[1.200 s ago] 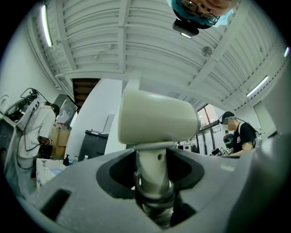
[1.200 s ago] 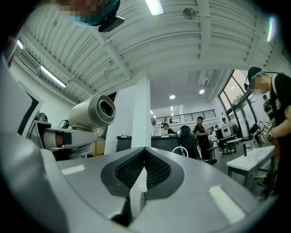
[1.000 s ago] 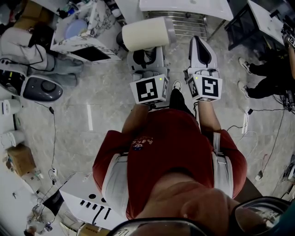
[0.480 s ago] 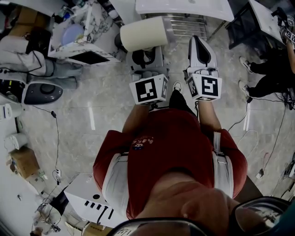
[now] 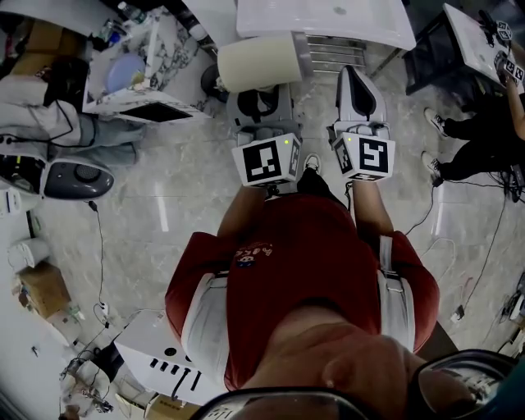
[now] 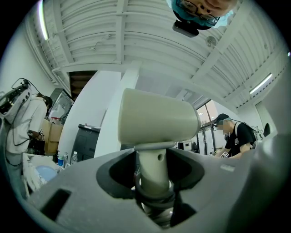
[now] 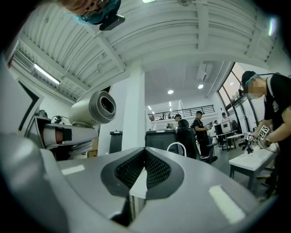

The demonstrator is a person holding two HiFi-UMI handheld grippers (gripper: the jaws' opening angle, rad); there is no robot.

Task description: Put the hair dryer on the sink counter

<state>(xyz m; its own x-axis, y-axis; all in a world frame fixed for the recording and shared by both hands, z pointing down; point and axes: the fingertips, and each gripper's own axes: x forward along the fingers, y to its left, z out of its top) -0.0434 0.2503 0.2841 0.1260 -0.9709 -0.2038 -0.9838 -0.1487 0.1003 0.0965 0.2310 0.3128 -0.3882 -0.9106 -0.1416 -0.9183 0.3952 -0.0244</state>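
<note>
Forward we go: the white sink table (image 5: pixel 328 18) at the far edge has slid further into the head view, so the walk-up is closing the gap. Left claw (image 5: pixel 261 98) is clamped on the handle of the hair dryer (image 5: pixel 258 61), whose cream barrel lies crosswise above it, carried in the air and not yet over the table. Right claw (image 5: pixel 357 75) rides alongside, jaws together, empty. Looks like the approach, with the set-down yet to come.
</note>
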